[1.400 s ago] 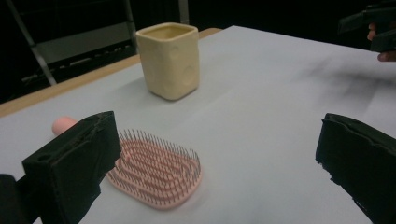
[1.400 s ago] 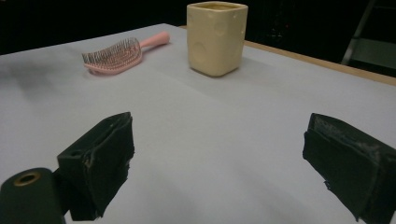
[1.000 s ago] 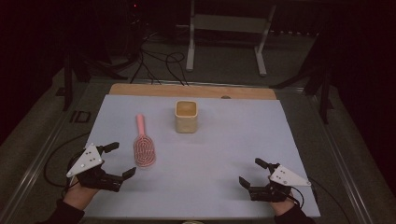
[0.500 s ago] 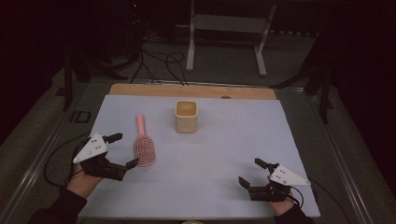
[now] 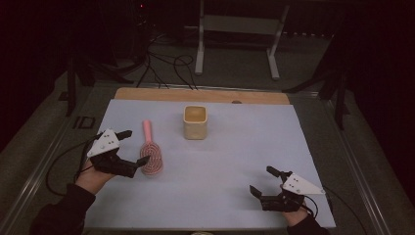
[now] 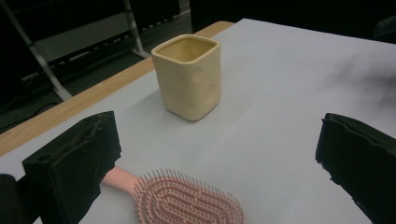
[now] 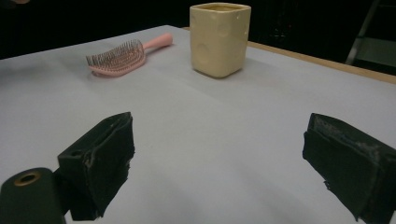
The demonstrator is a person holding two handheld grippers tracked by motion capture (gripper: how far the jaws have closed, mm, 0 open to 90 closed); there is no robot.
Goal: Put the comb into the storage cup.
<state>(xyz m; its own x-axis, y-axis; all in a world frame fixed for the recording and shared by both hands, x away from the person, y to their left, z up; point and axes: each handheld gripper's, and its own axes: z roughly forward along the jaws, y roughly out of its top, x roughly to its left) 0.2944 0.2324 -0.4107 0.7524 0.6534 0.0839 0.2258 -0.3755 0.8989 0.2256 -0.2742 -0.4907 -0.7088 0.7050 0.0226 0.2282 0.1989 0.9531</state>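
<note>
Pink hairbrush (image 5: pixel 150 152) lies flat on the bench (image 5: pixel 235 166), bristles up, just ahead of the left gripper (image 5: pixel 131 152). In the left gripper view the brush head (image 6: pixel 189 203) sits between the two fingers (image 6: pixel 74 161) and slightly ahead of them, the handle running off behind the left-hand finger. Fingers spread wide, nothing held, no contact with the brush that I can make out.

Right gripper (image 5: pixel 268 182) low over the near right part of the bench, well apart from the brush. Its fingers (image 7: pixel 100 156) are also wide and empty; bare sheet between them.

Progress, as judged: the work looks to be picking up the brush with the left gripper, and it is at the approach stage only. Brush not yet grasped or lifted. Left to do: ease forward and down so the fingers straddle the head or handle, close, lift. Where it goes after is not certain; the cup is a likely place.

Surroundings: cream square cup (image 5: pixel 195 122) stands upright beyond the left fingers, past the brush and apart from it, open mouth up, and looks empty. Wooden strip (image 5: pixel 200 95) along the far edge of the bench. Nothing lies between the left fingers and the brush. The brush lies low, so the fingers must come close to the sheet.
</note>
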